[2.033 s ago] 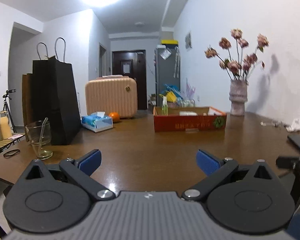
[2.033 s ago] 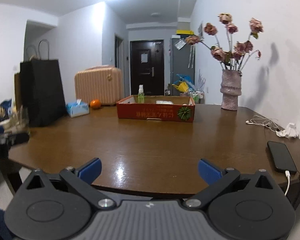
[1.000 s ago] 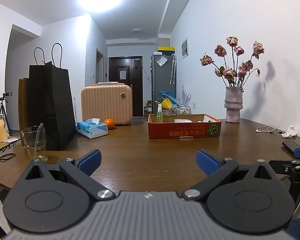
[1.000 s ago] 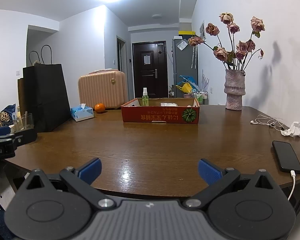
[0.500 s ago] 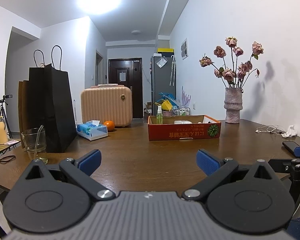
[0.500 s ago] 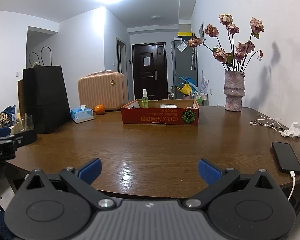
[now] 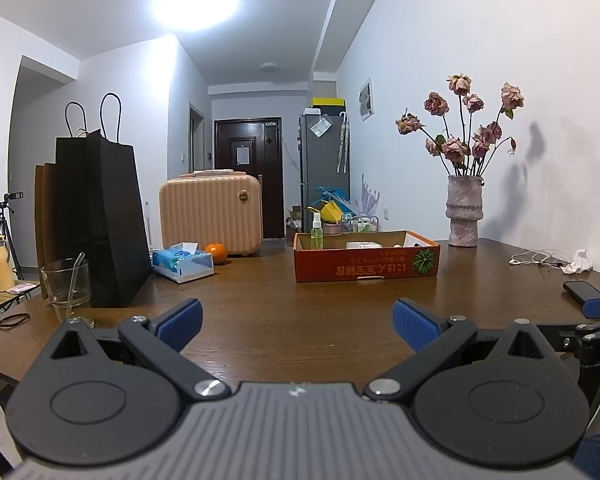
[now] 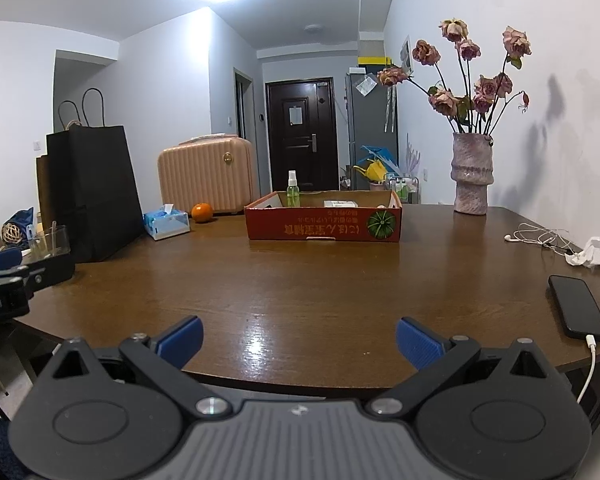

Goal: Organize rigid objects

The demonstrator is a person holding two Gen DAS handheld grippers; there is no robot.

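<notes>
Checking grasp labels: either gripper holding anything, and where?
Nothing held. Left gripper and right gripper are both open over the table.

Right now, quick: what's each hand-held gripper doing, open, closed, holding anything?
Left hand-held gripper: open, holding nothing, above the table.
Right hand-held gripper: open, holding nothing, at the table's near edge.

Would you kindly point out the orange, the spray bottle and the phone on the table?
orange (image 8: 202, 212), right wrist view, middle of its peel.
spray bottle (image 8: 293, 194), right wrist view, its green body inside the red box.
phone (image 8: 577, 310), right wrist view, centre of its dark screen.
</notes>
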